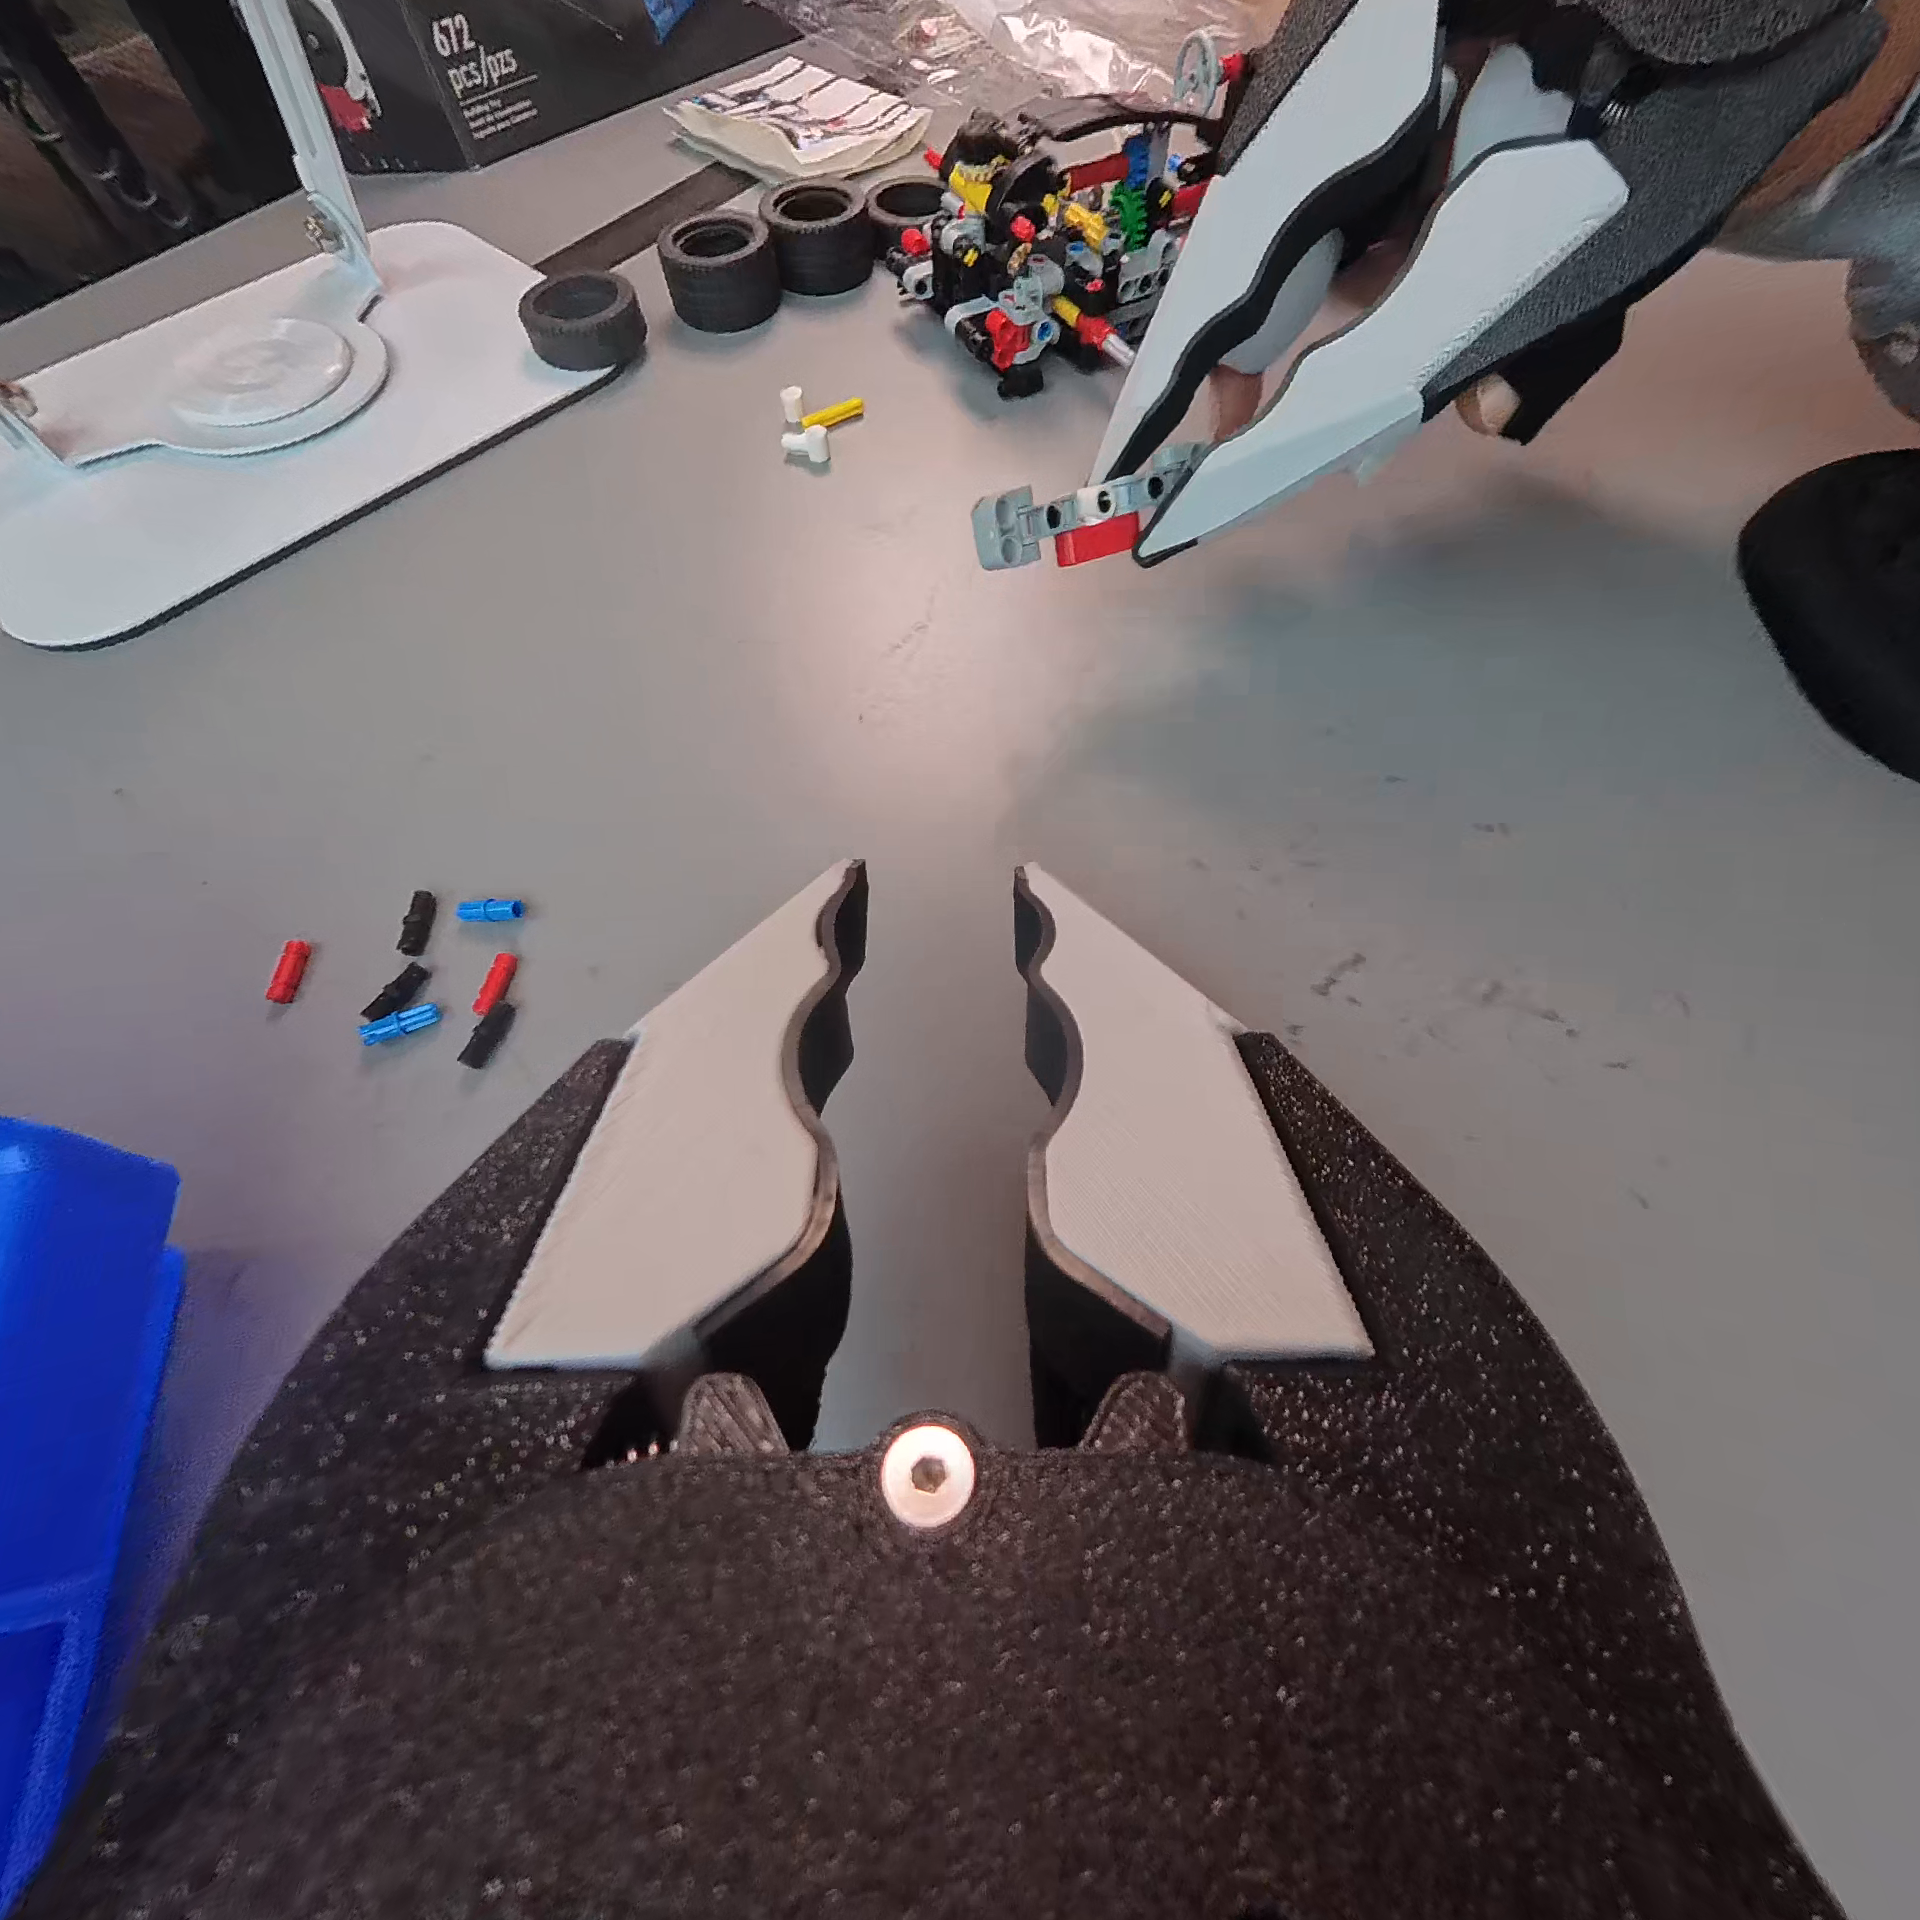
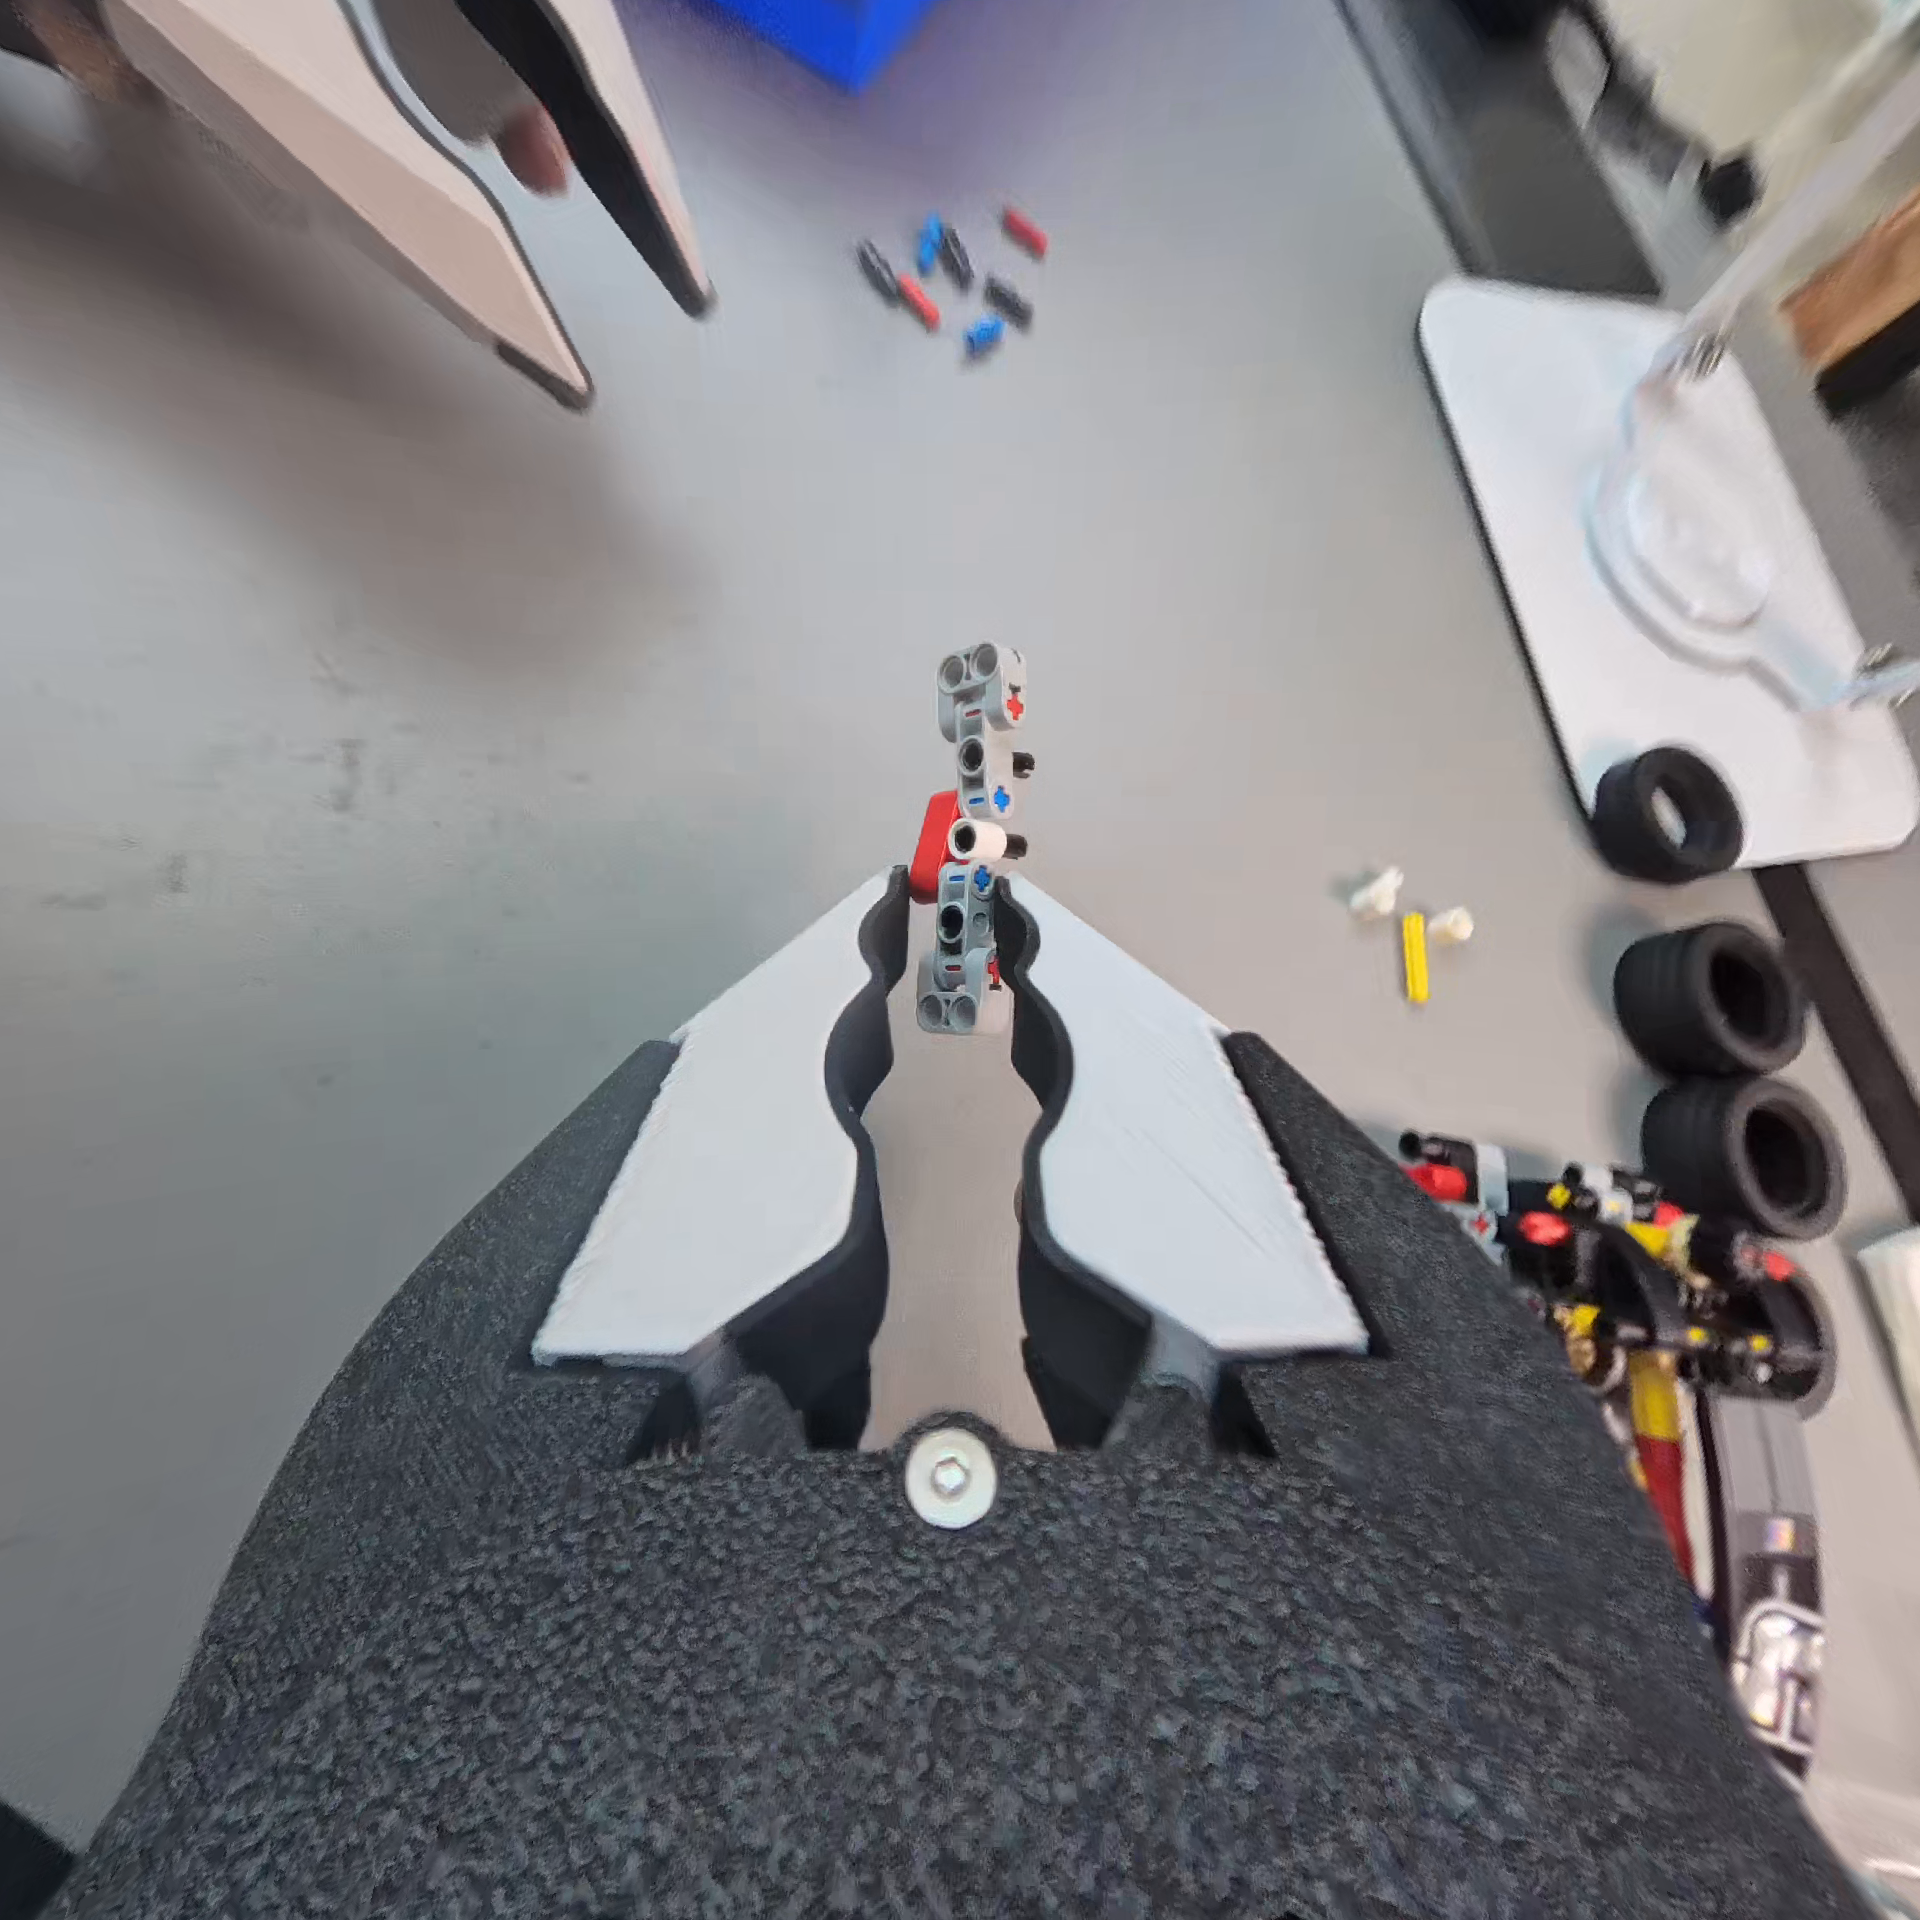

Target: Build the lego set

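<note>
My right gripper (image 2: 951,883) is shut on a small grey beam assembly (image 2: 975,790) with a red piece and a white bush, held above the table. It shows in the left wrist view (image 1: 1169,499) too, with the assembly (image 1: 1070,520) sticking out to the left. My left gripper (image 1: 940,868) is open and empty over bare table; it also shows at the top left of the right wrist view (image 2: 644,348). Several loose red, blue and black pins (image 1: 416,971) lie left of it. The partly built car chassis (image 1: 1039,260) stands at the back.
Several black tyres (image 1: 727,270) sit beside the chassis. Two white connectors and a yellow axle (image 1: 816,421) lie in front of it. A white stand base (image 1: 208,416), a black box (image 1: 488,73), a booklet (image 1: 800,125) and a blue bin (image 1: 73,1403) border the grey table (image 1: 1351,935). The grippers' ends are close to 12 centimetres from one another. To the yellow axle (image 1: 816,421): right tips about 12 centimetres, left tips about 20 centimetres. The right camera catches it too, in the right wrist view (image 2: 1412,922).
</note>
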Demonstrator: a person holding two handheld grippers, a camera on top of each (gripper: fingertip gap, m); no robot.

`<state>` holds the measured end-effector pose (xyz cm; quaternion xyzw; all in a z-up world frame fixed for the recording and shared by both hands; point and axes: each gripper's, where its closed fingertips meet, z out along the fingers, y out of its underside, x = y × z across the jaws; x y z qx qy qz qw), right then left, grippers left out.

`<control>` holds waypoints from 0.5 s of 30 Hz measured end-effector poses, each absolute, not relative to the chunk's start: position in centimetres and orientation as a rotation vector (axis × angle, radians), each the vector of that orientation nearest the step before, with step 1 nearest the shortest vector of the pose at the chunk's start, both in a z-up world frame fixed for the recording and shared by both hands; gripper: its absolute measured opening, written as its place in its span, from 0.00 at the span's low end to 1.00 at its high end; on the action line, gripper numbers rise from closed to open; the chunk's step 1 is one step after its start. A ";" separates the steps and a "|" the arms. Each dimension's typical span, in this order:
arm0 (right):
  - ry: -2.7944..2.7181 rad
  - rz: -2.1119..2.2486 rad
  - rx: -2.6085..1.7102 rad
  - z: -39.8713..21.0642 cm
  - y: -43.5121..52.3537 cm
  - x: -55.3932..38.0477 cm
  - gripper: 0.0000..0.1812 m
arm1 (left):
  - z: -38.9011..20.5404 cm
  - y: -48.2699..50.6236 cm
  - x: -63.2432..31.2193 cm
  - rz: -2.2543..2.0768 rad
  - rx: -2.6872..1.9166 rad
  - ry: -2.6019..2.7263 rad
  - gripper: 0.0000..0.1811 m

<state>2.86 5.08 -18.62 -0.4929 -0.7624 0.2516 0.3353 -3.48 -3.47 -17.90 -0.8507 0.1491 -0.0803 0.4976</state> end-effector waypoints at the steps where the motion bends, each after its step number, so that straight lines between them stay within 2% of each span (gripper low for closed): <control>1: -1.964 0.671 -1.195 -17.4 4.0 2.4 0.08 | -17.3 -3.5 -2.8 -0.256 -2.028 0.364 0.16; 5: -1.839 0.657 -0.822 -13.2 -0.7 1.6 0.08 | -14.0 -4.2 -0.2 -0.523 -1.861 0.361 0.21; 10: -1.809 0.577 -0.608 -12.6 -4.2 2.0 0.08 | -12.0 -5.3 1.9 -0.600 -1.737 0.463 0.14; 12: -1.793 0.627 -0.592 -12.3 -5.2 2.2 0.08 | -12.7 -5.5 2.5 -0.575 -1.761 0.516 0.07; 15: -1.772 0.717 -0.620 -12.0 -5.5 2.4 0.08 | -12.7 -5.8 3.1 -0.592 -1.747 0.551 0.02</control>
